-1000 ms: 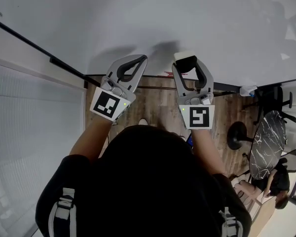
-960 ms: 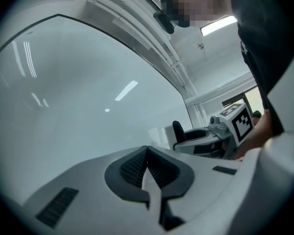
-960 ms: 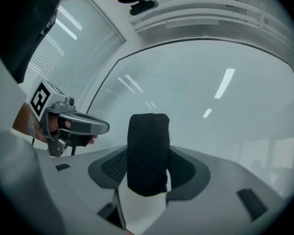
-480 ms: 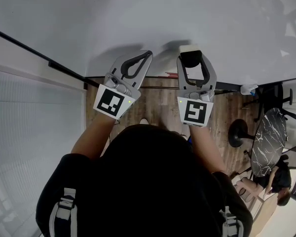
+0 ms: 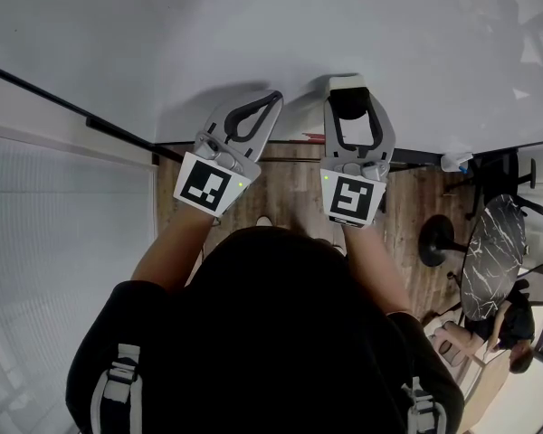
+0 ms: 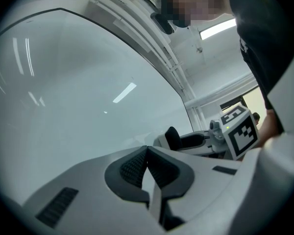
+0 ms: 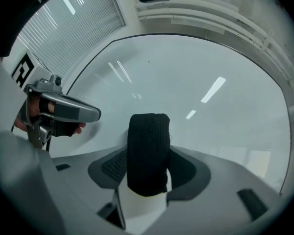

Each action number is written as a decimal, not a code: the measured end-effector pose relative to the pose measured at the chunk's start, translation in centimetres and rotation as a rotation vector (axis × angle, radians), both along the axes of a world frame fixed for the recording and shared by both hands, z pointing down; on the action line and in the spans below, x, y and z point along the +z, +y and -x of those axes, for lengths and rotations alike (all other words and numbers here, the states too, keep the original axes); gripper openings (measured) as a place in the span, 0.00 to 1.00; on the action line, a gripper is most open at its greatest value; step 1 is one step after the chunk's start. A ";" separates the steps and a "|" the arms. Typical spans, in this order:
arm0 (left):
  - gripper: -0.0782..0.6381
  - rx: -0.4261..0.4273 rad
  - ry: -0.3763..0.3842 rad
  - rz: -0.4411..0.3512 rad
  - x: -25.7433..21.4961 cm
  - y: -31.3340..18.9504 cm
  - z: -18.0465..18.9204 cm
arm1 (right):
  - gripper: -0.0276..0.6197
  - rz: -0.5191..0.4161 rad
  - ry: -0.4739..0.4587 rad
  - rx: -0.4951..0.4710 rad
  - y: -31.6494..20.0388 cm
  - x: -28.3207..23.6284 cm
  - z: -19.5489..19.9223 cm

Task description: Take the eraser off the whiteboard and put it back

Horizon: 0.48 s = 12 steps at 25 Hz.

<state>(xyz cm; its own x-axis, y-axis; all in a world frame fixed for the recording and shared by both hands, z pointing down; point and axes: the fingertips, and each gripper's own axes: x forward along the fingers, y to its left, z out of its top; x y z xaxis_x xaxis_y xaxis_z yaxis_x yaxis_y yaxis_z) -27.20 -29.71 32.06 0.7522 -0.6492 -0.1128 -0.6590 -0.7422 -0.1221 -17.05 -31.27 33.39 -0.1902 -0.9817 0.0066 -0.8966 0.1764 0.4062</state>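
Note:
The whiteboard [image 5: 253, 34] fills the top of the head view. My right gripper [image 5: 350, 98] points at it and is shut on the eraser [image 5: 347, 87], a white block with black felt. In the right gripper view the felt [image 7: 148, 151] stands upright between the pads, close to the board [image 7: 196, 82]; whether it touches I cannot tell. My left gripper [image 5: 273, 99] hovers just to its left, jaws shut on nothing, tips meeting [image 6: 147, 149]. The left gripper view shows the right gripper's marker cube [image 6: 240, 131] beside it.
The board's black lower frame [image 5: 118, 134] runs diagonally at the left, with window blinds [image 5: 54, 260] beyond it. Wood floor [image 5: 290, 188] lies below. At the right stand a black chair [image 5: 498, 179] and a round marble table [image 5: 493, 260], with a seated person [image 5: 511, 351].
The right gripper with the eraser has shifted a little toward the board and turned straighter. The left gripper has barely moved.

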 end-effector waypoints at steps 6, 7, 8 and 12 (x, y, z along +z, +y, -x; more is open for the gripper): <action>0.12 0.004 0.003 -0.003 0.2 0.0 -0.3 | 0.40 -0.007 -0.004 0.007 -0.1 0.1 0.0; 0.12 0.004 0.003 -0.003 0.2 0.0 -0.3 | 0.40 -0.008 -0.004 0.008 -0.1 0.1 0.0; 0.12 0.003 0.004 -0.003 0.2 0.1 -0.3 | 0.40 -0.009 -0.004 0.008 -0.1 0.1 0.0; 0.12 -0.002 0.000 0.001 0.2 0.3 -0.3 | 0.41 -0.013 -0.015 0.000 0.1 0.1 0.1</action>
<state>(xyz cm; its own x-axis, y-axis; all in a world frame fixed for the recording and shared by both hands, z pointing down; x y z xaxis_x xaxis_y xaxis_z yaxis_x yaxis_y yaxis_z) -26.90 -29.46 32.30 0.7506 -0.6510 -0.1126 -0.6607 -0.7407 -0.1217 -17.11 -31.15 33.49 -0.1902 -0.9817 -0.0089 -0.9024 0.1713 0.3954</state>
